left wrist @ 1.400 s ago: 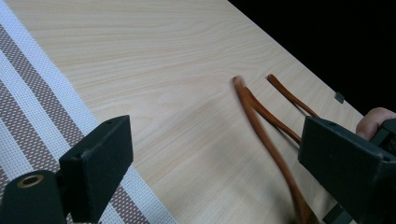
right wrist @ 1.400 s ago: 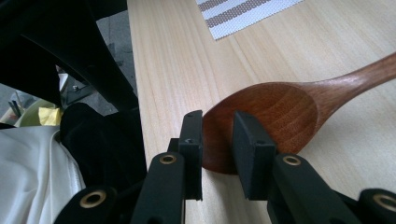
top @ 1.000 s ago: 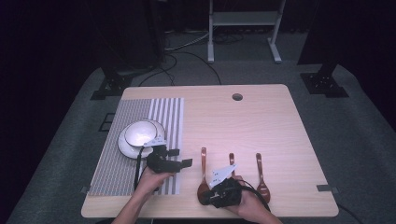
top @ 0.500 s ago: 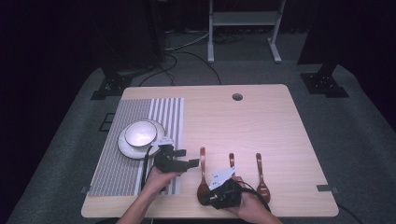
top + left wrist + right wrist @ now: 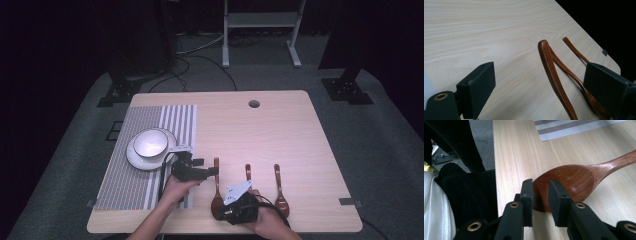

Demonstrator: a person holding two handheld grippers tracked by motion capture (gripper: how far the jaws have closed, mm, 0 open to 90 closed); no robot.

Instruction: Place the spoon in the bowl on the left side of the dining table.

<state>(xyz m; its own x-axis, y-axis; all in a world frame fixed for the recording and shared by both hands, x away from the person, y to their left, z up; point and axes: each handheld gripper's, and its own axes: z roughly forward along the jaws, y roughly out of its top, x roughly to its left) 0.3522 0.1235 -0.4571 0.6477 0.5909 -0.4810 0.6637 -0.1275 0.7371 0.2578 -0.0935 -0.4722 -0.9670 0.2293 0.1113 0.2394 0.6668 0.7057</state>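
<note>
Right of the striped placemat (image 5: 150, 150), three wooden spoons are laid out side by side on the table (image 5: 280, 135), handles pointing away from the person. The leftmost spoon (image 5: 216, 192), the one nearest the placemat, has its bowl pinched at the near rim by the right gripper (image 5: 231, 212), jaws clamped onto it. The left gripper (image 5: 212, 172) is held just off the placemat's right edge, jaws spread wide and gripping nothing, with that spoon's handle tip poking up between them. A bowl (image 5: 149, 144) on a plate (image 5: 135, 159) is parked on the placemat.
</note>
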